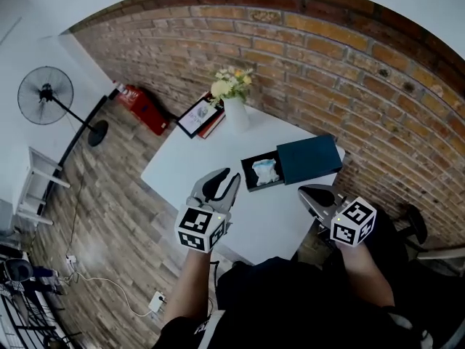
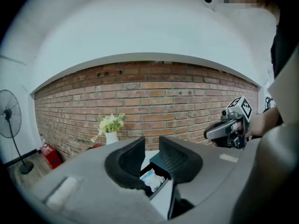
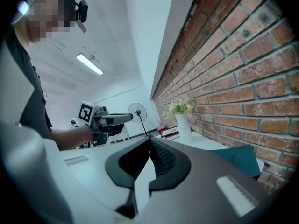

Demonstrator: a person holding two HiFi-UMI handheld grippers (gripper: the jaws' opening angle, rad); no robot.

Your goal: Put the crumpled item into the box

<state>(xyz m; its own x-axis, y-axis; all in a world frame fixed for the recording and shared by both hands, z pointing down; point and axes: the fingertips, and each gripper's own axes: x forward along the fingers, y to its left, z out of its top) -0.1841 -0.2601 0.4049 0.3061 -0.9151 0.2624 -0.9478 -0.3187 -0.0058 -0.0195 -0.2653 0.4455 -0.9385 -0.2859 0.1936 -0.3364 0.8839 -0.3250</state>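
Fingers apart on left gripper [image 2: 150,146], together on right gripper [image 3: 150,140]; white table [image 1: 187,167], brick wall [image 1: 327,64]

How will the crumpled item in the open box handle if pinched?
Likely soft and floppy: the crumpled item shows irregular folds, like tissue or thin plastic, so it should squash in a pinch. Probably very light for its bulk. It may drag against the walls of the black tray, since it fills much of it.
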